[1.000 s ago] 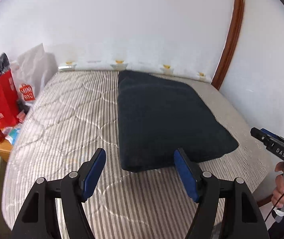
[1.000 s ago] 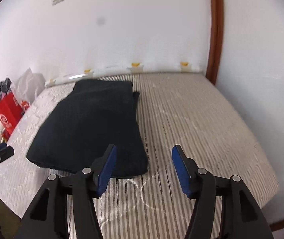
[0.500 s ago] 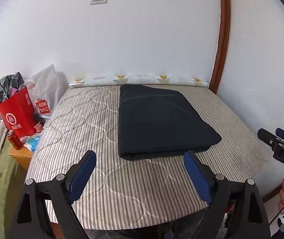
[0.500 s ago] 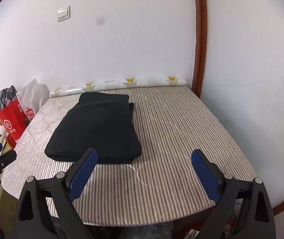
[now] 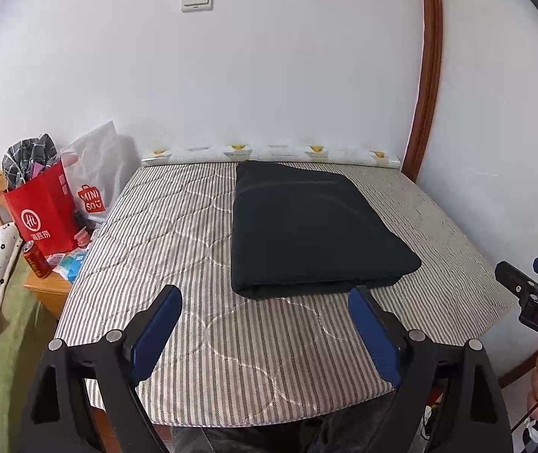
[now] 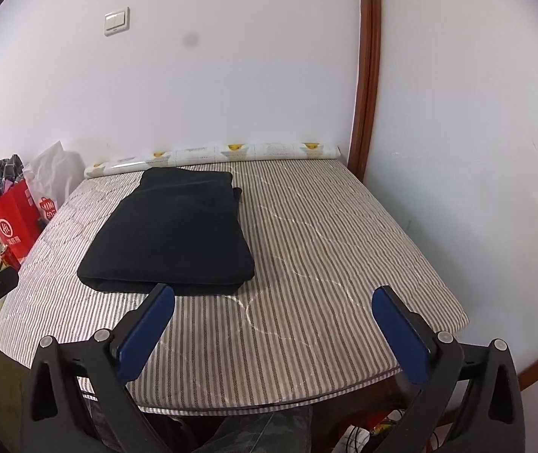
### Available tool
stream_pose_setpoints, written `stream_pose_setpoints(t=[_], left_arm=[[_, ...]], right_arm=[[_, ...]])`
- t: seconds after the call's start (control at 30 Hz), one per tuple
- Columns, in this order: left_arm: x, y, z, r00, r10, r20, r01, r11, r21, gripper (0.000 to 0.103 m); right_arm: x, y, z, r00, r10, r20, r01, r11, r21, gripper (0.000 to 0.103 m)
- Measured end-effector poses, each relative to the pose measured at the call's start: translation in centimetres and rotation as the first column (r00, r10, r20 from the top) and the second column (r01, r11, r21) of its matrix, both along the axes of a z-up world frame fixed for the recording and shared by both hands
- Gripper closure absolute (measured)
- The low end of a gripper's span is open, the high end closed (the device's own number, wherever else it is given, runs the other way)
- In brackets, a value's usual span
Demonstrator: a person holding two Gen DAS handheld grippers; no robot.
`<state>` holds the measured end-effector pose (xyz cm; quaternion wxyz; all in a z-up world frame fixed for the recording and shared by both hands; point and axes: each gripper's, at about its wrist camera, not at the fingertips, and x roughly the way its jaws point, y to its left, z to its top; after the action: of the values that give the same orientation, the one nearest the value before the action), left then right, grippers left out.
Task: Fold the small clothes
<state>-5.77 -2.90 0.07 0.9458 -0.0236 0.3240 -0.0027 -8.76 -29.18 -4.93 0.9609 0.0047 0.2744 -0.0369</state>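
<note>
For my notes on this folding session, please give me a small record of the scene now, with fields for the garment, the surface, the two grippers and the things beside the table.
garment: dark navy fabric garment, folded into a flat rectangle, lying on the table
surface: grey striped quilted table cover, against the white wall
left gripper: open, nothing between its blue pads, apart from the garment
right gripper: jaws opening, nothing between them
beside the table: red paper shopping bag, red drink can
at the wall: patterned roll

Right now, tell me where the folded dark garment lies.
In both views the folded dark garment lies flat on the striped mattress, its far edge near the patterned roll.
</note>
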Motion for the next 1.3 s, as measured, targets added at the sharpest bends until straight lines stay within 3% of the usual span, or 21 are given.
stream_pose_setpoints(t=[1.3], left_arm=[[-0.40, 0.24, -0.63, 1.000, -0.008, -0.017, 0.008, 1.000, -0.014, 0.013]], right_arm=[[-0.51, 0.31, -0.04, 1.000, -0.014, -0.002, 0.014, 1.000, 0.017, 0.000]])
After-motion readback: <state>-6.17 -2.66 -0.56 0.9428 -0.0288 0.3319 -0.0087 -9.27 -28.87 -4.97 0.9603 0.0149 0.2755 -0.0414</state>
